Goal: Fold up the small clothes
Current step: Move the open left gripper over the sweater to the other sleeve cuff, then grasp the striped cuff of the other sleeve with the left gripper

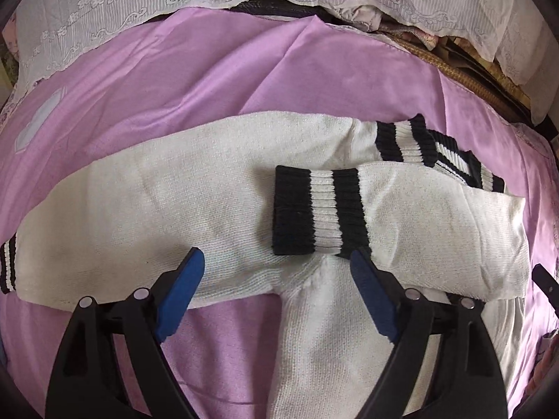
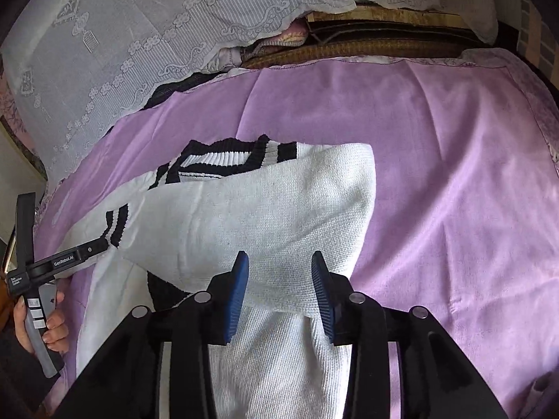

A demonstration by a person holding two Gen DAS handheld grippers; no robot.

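A small white knit sweater with black-and-white ribbed cuffs and collar lies on a purple sheet. One sleeve is folded across the body, its striped cuff near the middle. My left gripper is open and empty, hovering just above the sweater near that cuff. In the right wrist view the sweater lies with the folded sleeve on top and the collar behind. My right gripper is open over the folded sleeve's edge, holding nothing. The left gripper shows at the left edge there.
White lace fabric lies along the back of the bed, with a woven mat and dark items behind it. The purple sheet stretches to the right of the sweater. A hand holds the left gripper's handle.
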